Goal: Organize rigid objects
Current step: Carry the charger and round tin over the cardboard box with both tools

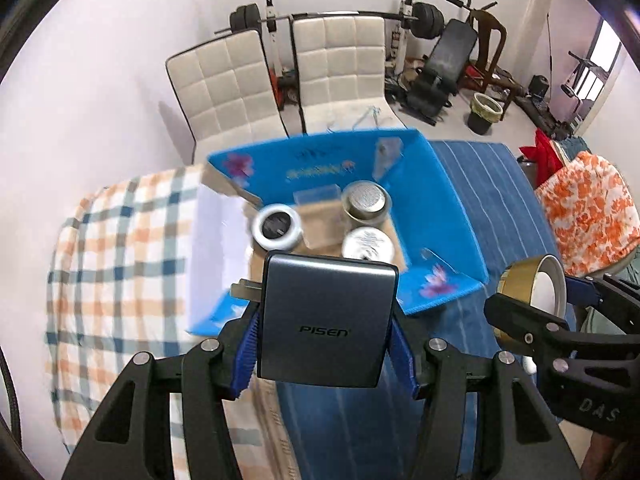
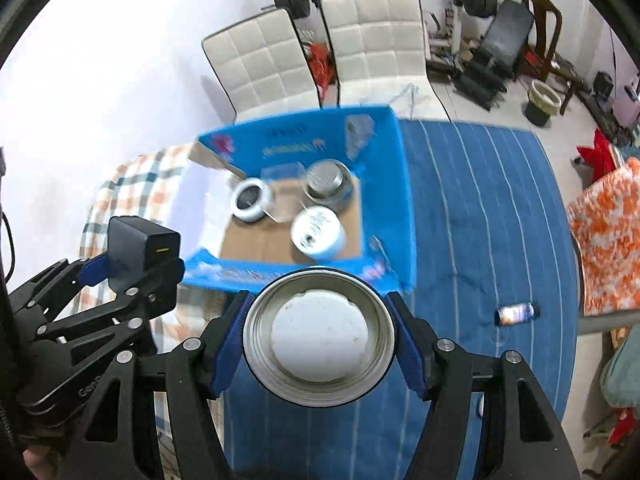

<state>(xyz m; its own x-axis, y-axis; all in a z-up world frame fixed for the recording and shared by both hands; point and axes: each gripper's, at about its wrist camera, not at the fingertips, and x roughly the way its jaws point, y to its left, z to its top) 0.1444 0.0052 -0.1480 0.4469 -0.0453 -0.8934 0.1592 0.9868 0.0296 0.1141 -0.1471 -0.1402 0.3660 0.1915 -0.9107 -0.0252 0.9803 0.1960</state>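
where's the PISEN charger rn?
Clamped in the left gripper, the PISEN charger is in the air just short of the blue box, left of the right gripper's tin.

Matt grey charger [image 1: 326,320] – brushed metal tin [image 2: 318,336], cardboard box [image 1: 440,200].

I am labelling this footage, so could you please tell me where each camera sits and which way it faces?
Left wrist: on the left gripper, looking steeply down over its held charger at the blue box; the right gripper shows at right.
Right wrist: on the right gripper, looking down over its held tin; the left gripper shows at left.
Shared: box, white chairs, both held things.
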